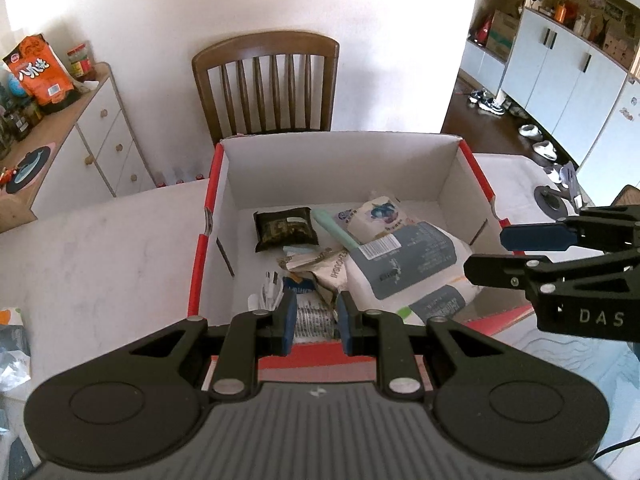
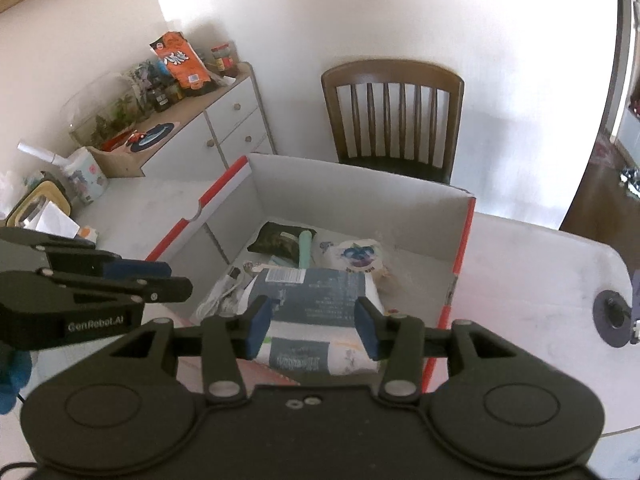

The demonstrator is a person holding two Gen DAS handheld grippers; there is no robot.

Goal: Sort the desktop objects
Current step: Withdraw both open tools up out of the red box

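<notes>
A white cardboard box with red rim point(image 1: 208, 216) point(image 2: 224, 188) stands on the table. It holds a large white and grey pack point(image 1: 404, 264) point(image 2: 316, 300), a dark pouch point(image 1: 286, 229) point(image 2: 278, 238), a green tube point(image 1: 334, 228) point(image 2: 306, 248), a small white bag point(image 1: 380, 210) point(image 2: 360, 256) and wrappers point(image 1: 316, 264). My left gripper point(image 1: 315, 320) hovers over the box's near edge, open and empty. My right gripper point(image 2: 312, 326) is open and empty above the large pack; it also shows at right in the left wrist view point(image 1: 496, 254).
A wooden chair point(image 1: 266, 84) point(image 2: 394, 116) stands behind the box. A white sideboard point(image 1: 96, 132) point(image 2: 224, 124) with an orange bag point(image 1: 40, 70) is at left. A black round base point(image 2: 612, 318) sits on the table at right. Clutter point(image 2: 44, 208) lies at the table's left.
</notes>
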